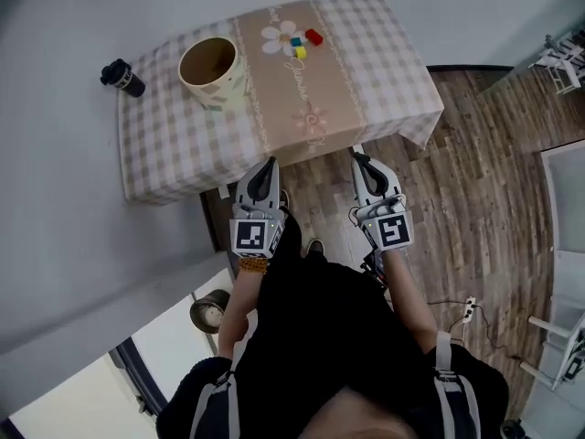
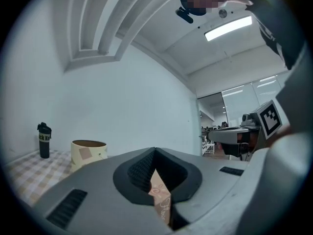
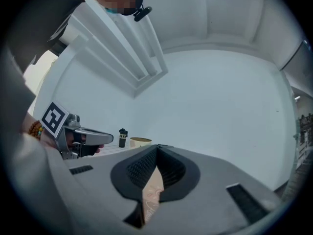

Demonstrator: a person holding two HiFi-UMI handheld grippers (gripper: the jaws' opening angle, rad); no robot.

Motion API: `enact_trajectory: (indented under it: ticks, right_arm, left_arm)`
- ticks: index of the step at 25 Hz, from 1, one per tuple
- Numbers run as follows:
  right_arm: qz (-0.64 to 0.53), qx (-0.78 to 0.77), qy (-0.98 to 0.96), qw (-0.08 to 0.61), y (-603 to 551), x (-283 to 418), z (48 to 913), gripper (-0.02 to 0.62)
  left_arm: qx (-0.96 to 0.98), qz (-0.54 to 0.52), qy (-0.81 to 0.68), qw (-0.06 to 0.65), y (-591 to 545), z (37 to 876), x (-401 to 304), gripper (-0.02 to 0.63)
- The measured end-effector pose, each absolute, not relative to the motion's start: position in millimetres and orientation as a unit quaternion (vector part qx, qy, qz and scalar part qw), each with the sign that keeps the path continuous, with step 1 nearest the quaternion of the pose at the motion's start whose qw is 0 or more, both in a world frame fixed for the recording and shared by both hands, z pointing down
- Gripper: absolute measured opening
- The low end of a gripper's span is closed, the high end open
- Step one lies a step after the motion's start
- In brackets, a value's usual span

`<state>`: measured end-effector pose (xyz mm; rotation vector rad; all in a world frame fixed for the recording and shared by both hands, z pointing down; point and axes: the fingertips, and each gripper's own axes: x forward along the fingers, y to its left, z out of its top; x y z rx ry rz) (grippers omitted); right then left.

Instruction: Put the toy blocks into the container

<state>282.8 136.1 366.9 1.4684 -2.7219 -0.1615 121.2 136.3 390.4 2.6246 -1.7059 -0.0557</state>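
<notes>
Head view, from close to far: your left tool (image 1: 267, 165) and your right tool (image 1: 359, 160) are both clenched on nothing. They point level, side by side, just before the near edge of the table (image 1: 164, 154). Further on, a beige runner (image 1: 297, 108) crosses the middle of the table. Left of it, in the far half, the container (image 1: 224, 88) stands upright with its mouth open, and a black bottle (image 1: 122, 78) stands at the far left corner. Near the far edge, on the runner, lie the yellow block (image 1: 300, 52), the blue block (image 1: 295, 40) and the red block (image 1: 313, 36), close together. They lie straight ahead, between your two tools, so I judge neither hand clearly nearer. You must first release a tool and reach across the table.
</notes>
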Motion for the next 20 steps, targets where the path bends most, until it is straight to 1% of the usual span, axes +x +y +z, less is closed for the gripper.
enact_trajectory:
  ticks: [5, 9, 20]
  right_arm:
    - [-0.053, 0.472, -0.879, 0.044, 96, 278, 374, 0.005]
    - [-0.04, 0.468, -0.881, 0.06, 62, 261, 380, 0.005]
    - [-0.019, 0.489, -0.867, 0.093, -28, 241, 388, 0.005]
  left_arm:
    - [0.842, -0.016, -0.539, 0.015, 99, 401, 116, 0.005]
    - [0.842, -0.011, -0.538, 0.028, 64, 404, 98, 0.005]
    - [0.867, 0.001, -0.497, 0.022, -9, 416, 80, 0.005]
